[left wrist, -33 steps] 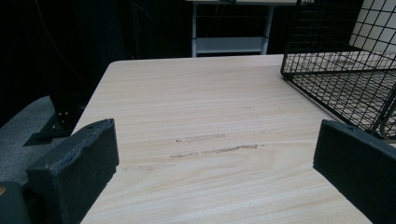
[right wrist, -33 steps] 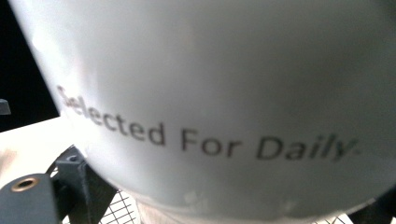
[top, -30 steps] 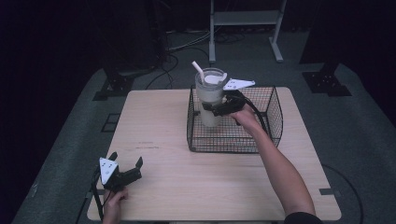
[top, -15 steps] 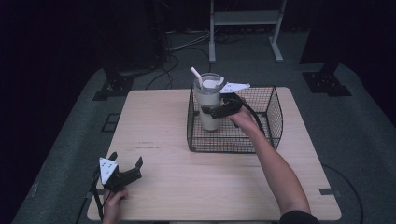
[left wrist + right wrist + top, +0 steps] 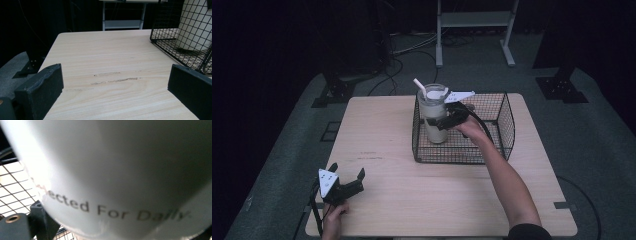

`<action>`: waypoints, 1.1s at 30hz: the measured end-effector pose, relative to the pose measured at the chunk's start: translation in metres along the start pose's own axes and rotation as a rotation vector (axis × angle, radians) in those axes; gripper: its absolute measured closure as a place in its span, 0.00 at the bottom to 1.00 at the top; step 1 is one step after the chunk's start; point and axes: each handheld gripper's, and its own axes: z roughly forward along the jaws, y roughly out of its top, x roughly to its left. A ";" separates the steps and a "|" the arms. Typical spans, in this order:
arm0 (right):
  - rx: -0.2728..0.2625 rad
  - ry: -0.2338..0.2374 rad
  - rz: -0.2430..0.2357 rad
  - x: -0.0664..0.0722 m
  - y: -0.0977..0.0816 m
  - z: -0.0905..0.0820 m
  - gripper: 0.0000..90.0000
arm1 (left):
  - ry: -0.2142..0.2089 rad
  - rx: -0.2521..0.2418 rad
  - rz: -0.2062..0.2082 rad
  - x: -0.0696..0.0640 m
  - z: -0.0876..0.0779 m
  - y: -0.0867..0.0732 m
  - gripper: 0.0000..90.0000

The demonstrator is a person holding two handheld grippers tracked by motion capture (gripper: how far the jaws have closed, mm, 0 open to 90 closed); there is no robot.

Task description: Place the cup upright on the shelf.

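We see a dim room with the wooden table (image 5: 412, 150) lit from above and dark surroundings. In the right gripper view the white tumbler (image 5: 120, 170) is blurred, its upper left glaring.

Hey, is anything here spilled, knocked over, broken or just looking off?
Nothing spilled or broken. The tumbler is upright in the wire basket, its straw slanting out, with the right gripper clamped on its side. The one blemish: faint dark scuffs on the table. The left gripper rests open near the corner.

tumbler (image 5: 434, 117): cream-white, grey lettering | basket (image 5: 507, 131): black wire grid | table (image 5: 382, 135): pale woodgrain
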 end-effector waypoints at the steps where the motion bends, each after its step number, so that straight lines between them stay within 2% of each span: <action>1: 0.003 0.003 -0.002 -0.001 -0.001 0.000 0.09 | 0.000 0.000 0.000 0.000 0.000 0.000 0.00; 4: 0.017 0.006 -0.001 -0.002 -0.004 0.002 0.09 | -0.001 0.000 0.000 0.000 0.000 0.000 0.00; 6: 0.003 0.010 -0.001 -0.002 -0.005 0.001 0.09 | 0.000 0.000 0.000 0.000 0.000 0.000 0.00; 11: 0.011 0.021 -0.023 -0.003 -0.007 0.000 0.08 | 0.001 0.000 0.003 0.000 0.000 0.000 0.00; 12: -0.005 0.030 -0.025 -0.004 -0.010 -0.001 0.08 | 0.001 0.000 0.006 -0.001 0.000 0.000 0.00; 18: -0.021 0.032 -0.028 -0.007 -0.014 -0.005 0.08 | 0.002 0.001 0.011 -0.001 0.000 0.000 0.00; 24: -0.031 0.032 -0.068 -0.007 -0.015 -0.005 0.07 | 0.002 0.001 0.012 -0.002 0.000 0.000 0.00; 33: -0.030 0.027 -0.068 -0.011 -0.016 -0.009 0.06 | 0.002 0.001 0.013 -0.002 0.000 0.000 0.00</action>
